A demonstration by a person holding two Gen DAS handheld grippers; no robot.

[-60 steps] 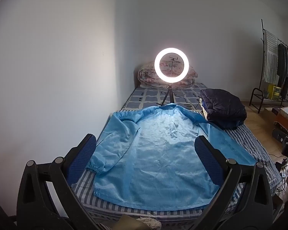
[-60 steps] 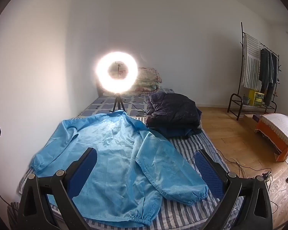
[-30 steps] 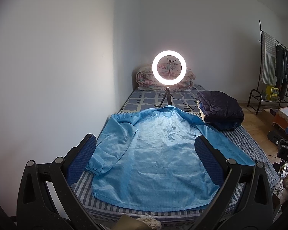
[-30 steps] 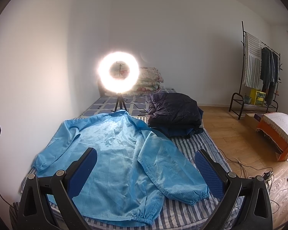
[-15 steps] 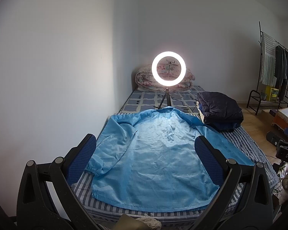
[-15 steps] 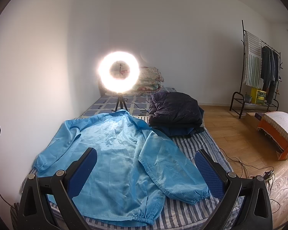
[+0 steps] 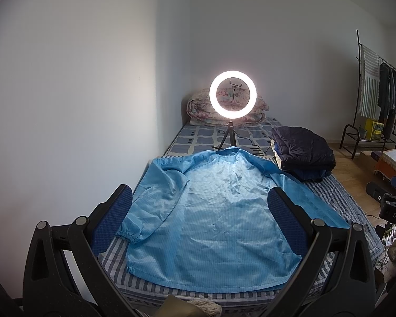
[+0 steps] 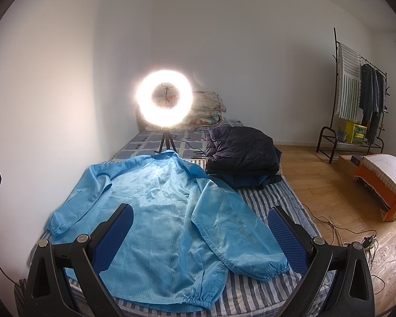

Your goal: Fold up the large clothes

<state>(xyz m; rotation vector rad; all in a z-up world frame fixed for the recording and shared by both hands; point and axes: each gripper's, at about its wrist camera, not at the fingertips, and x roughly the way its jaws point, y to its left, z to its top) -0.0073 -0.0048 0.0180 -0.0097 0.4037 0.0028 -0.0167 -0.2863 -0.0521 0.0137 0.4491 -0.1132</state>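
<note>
A blue jacket (image 7: 216, 211) is lying spread flat, back up, on the striped bed (image 8: 274, 192), sleeves out. Both the left gripper (image 7: 198, 211) and the right gripper (image 8: 199, 225) are hovering above its hem, fingers spread wide, gripping nothing. A ring light (image 7: 232, 94) is glowing beyond the collar.

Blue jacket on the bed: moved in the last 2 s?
No. The blue jacket lies spread as before, collar just below the ring light tripod, sleeve beside the dark folded jacket; only slight camera drift.
</note>
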